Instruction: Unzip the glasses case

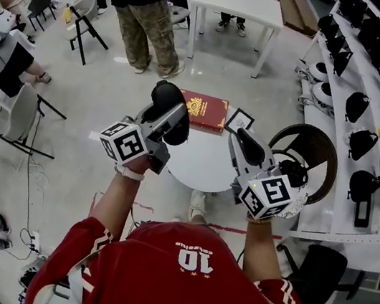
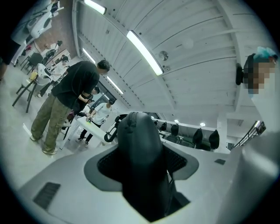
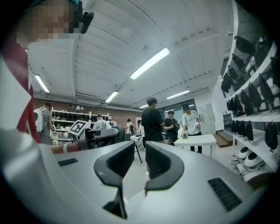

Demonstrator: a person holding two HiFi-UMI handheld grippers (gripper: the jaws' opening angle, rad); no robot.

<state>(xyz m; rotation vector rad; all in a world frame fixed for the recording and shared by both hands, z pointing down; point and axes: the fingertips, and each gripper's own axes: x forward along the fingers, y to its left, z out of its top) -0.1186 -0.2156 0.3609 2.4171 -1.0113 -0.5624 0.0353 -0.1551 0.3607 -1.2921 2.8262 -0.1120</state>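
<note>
1. The black oval hard-shell glasses case (image 1: 167,101) is off the round white surface (image 1: 205,171) and up in the air. It is clamped in the left gripper (image 1: 168,123). I would say the case has been picked up and readied, and the unzipping itself has not begun.

2. In the left gripper view the grey-edged fingers (image 2: 107,165) press on either side of the case's lower half. Its rounded end sticks out beyond them. A seam line that I take for the zip runs over that end, but I cannot make out the pull tab.

3. The right gripper (image 1: 243,141) holds nothing. Its fingers (image 3: 120,162) stand close together with a narrow gap, and only the floor shows through that gap.

4. The next move, as I judge it, belongs to the right gripper. It has to find the small zip pull, pinch it and draw it round the case's edge while the left holds firm. The tab is tiny, so the approach needs care.

5. Pose: both forearms reach forward over the surface.
   - The left gripper is tipped slightly upward, with the case pointing away from the person.
   - The right gripper lies about level, to the right of the case and apart from it.

6. A dark red hardback book (image 1: 206,110) lies at the surface's far edge, clear of both grippers.
</note>
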